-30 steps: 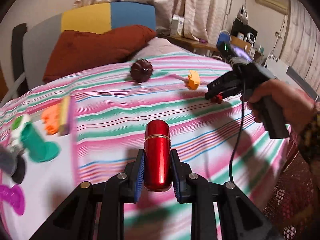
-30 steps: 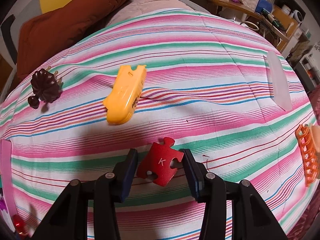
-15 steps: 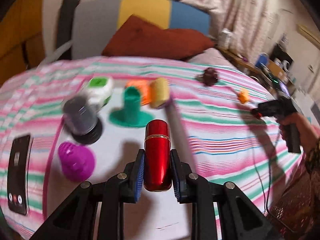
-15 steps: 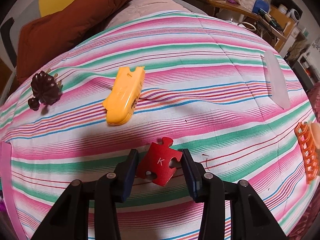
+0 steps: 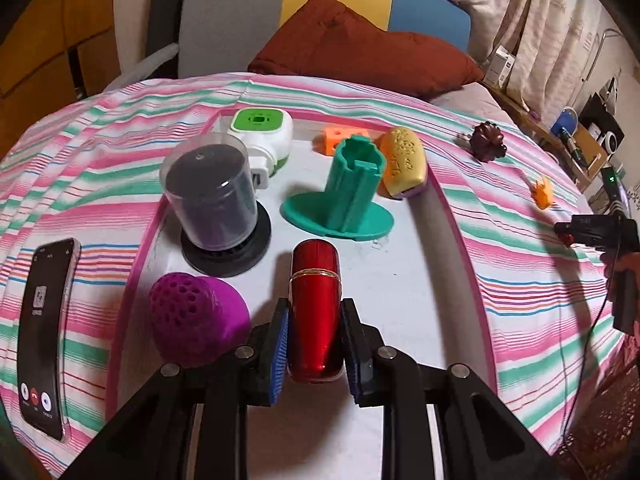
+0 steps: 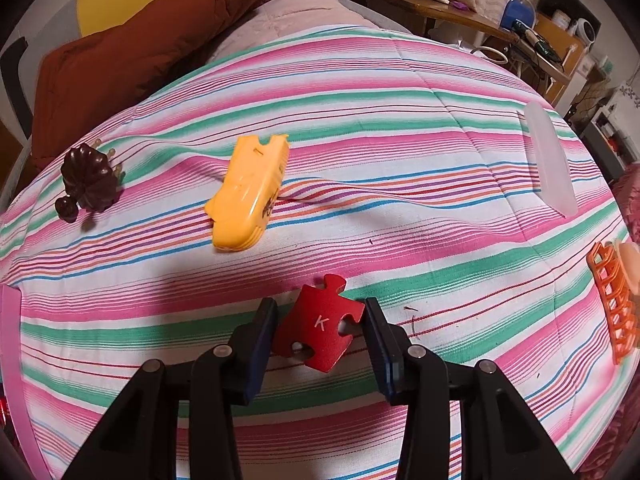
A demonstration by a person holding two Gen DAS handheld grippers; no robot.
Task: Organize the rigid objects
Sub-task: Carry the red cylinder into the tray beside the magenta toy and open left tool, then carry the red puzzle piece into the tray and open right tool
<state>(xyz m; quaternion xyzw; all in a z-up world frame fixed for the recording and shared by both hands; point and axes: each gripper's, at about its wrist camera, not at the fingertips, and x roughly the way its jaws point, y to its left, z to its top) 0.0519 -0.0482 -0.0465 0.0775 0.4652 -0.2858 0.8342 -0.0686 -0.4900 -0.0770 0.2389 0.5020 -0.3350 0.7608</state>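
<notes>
Over the white tray: my left gripper [image 5: 314,338] is clamped on the red metal tube [image 5: 316,316], blue pads pressing both its sides, tube pointing to 12 o'clock.
Tray: white tray [image 5: 408,280] with a pink rim, sitting on the striped bedspread [image 5: 520,280].
Tray contents: purple perforated ball [image 5: 196,320] at 9 o'clock of the tube, just beside my left finger; clear-domed black jar [image 5: 216,204] at 11 o'clock; green stand [image 5: 346,192] at 12 o'clock; yellow oval thing [image 5: 402,162] leaning on the stand's right side; orange cube [image 5: 336,138] and the white-and-green plug-in [image 5: 262,134] at the far end.
Off the tray: phone [image 5: 44,332] with its screen lit, at 9 o'clock on the bedspread.
Right gripper: my right gripper [image 6: 320,330] has the red puzzle piece [image 6: 320,332] marked K between its pads. It's been closing a little, and both pads look to be touching the piece's edges now, so I'd call it gripped, piece low on the stripes.
Still loose: yellow clip [image 6: 248,192] at 11 o'clock of the puzzle piece, dark brown flower clip [image 6: 90,180] at 10 o'clock, frosted clear bar [image 6: 550,164] at 2 o'clock, orange claw clip [image 6: 614,308] at 3 o'clock by the edge.
Background: rust-red pillow [image 6: 132,52] at the head of the bed.
</notes>
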